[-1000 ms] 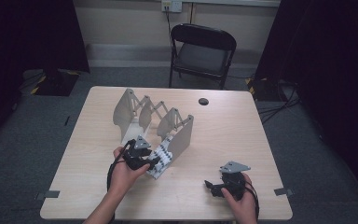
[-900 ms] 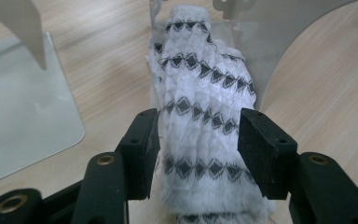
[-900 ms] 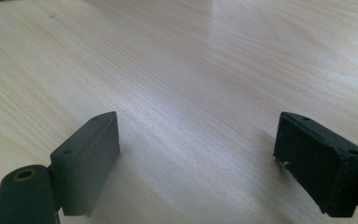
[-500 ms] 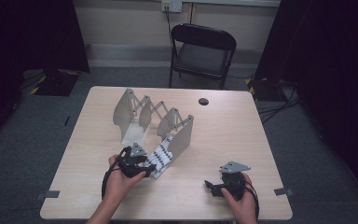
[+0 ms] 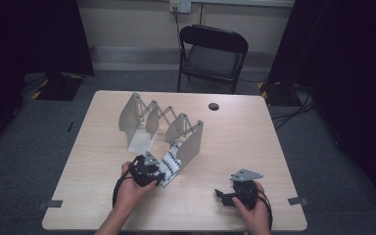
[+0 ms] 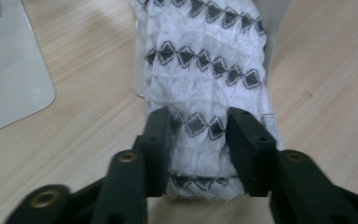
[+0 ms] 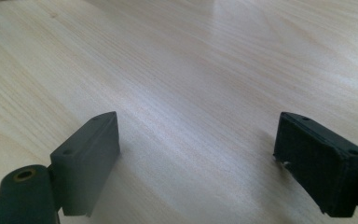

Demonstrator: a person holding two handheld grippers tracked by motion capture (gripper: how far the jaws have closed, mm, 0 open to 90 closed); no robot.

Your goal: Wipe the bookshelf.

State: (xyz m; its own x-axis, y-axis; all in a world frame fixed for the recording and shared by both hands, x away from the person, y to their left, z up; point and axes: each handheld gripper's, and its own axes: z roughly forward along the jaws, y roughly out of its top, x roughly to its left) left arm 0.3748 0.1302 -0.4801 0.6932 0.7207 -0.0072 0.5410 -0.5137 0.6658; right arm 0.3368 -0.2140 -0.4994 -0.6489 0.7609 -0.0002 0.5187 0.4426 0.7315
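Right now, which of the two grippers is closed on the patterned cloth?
The left gripper: its jaws have just been closing and squeeze the white cloth. The right gripper is open above bare table.

Left tool (image 6: 199, 140): jaws have just been closing, and they now press on both sides of the near end of the white cloth with black diamonds (image 6: 205, 70), bunching it between the pads. In the high view, the left hand (image 5: 131, 188) sits slightly nearer the counter's front edge than a second ago, drawn a little away from the grey folding rack (image 5: 191, 142); cloth end lies under the tool.
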